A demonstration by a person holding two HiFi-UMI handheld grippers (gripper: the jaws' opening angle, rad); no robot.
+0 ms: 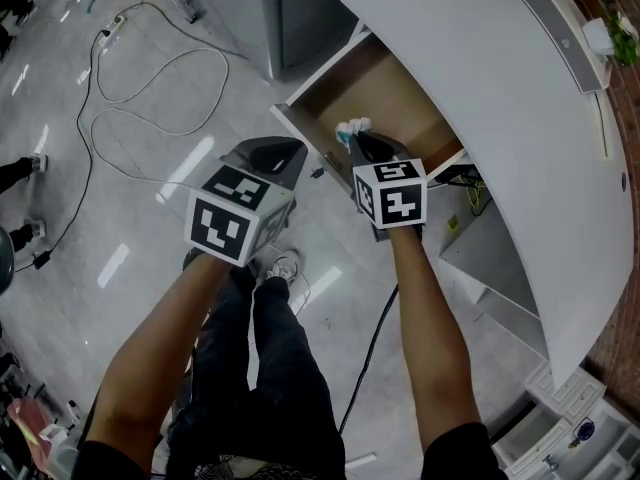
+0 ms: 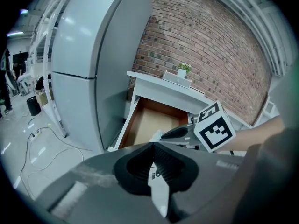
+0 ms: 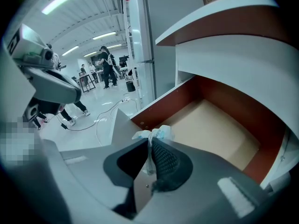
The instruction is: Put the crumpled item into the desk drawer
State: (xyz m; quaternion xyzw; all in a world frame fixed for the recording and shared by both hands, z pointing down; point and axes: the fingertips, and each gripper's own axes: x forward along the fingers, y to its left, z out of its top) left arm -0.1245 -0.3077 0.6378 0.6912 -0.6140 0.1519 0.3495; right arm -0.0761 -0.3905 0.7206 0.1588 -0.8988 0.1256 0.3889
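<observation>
The crumpled item (image 3: 154, 134) is a small white and pale blue wad. My right gripper (image 3: 150, 141) is shut on it, with the wad sticking out past the jaw tips. In the head view the wad (image 1: 352, 128) hangs over the front part of the open desk drawer (image 1: 345, 88), whose brown bottom is bare. The right gripper (image 1: 362, 144) reaches in from the drawer's front edge. My left gripper (image 1: 283, 156) hovers over the floor just left of the drawer front, jaws closed with nothing between them. The left gripper view shows the drawer (image 2: 149, 120) and the wad (image 2: 156, 136) ahead.
The curved white desk top (image 1: 500, 98) overhangs the drawer at the right. A grey cabinet (image 1: 300, 13) stands behind the drawer's left side. Cables (image 1: 130, 78) trail across the floor at the left. A small potted plant (image 2: 183, 69) sits on the desk.
</observation>
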